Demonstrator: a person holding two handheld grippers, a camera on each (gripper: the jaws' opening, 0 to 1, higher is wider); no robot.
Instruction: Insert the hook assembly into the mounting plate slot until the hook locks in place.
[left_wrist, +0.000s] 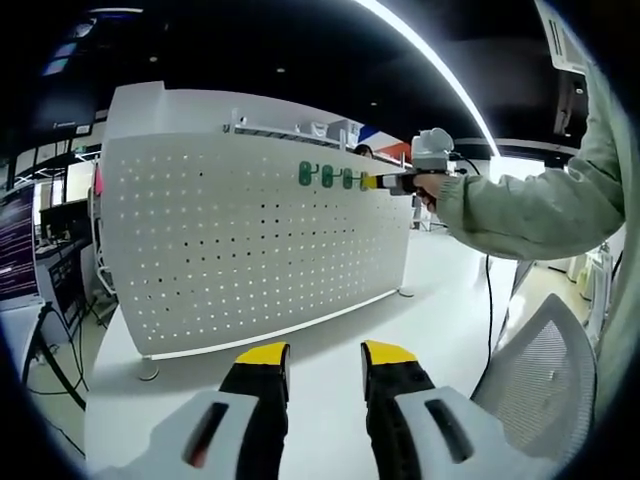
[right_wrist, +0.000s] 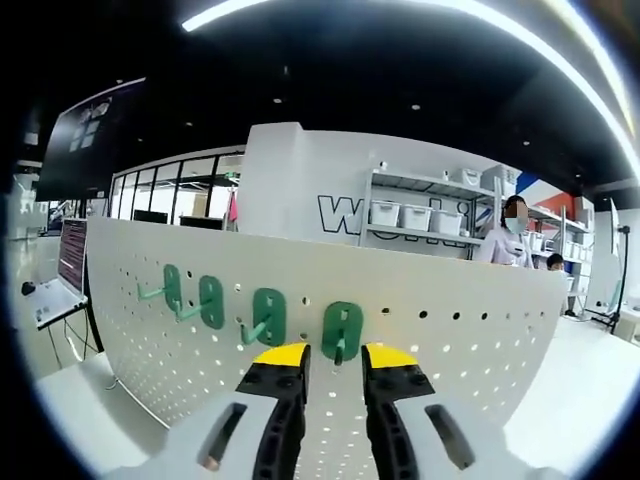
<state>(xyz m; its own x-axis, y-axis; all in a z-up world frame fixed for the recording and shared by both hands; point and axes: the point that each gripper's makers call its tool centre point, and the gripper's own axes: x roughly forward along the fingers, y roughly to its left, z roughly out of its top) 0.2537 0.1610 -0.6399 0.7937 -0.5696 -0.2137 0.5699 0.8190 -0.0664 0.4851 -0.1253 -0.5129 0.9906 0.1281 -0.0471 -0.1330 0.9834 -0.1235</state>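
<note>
Left gripper (left_wrist: 325, 358) hangs back over the white desk (left_wrist: 440, 320), jaws apart with nothing between them, aimed at the white pegboard mounting plate (left_wrist: 250, 250) standing upright on the desk. From the left gripper view, the right gripper (left_wrist: 395, 182) is up at the plate's upper right area, held by a hand (left_wrist: 432, 188) in a pale green sleeve (left_wrist: 530, 210), its yellow tip right at the end of a row of green hooks (left_wrist: 328, 176) already sitting on the plate. Right gripper view is close in on the plate (right_wrist: 460, 330): four green hook assemblies in a row across the perforated face, each with a prong sticking out. The nearest one, the hook assembly (right_wrist: 342, 332), sits against the plate just above and between the right gripper (right_wrist: 335, 358) jaws. Jaws have a narrow gap; the hook's prong hangs into that gap, but can't tell whether the pads actually touch it. The other three hooks (right_wrist: 210, 300) sit further left along the same row. Shelving with white bins (right_wrist: 400, 215) behind the plate, a person (right_wrist: 510, 245) standing there. Mesh chair back (left_wrist: 540, 370) at the desk's right edge in the left gripper view, monitors (left_wrist: 20, 245) off to the left.
</note>
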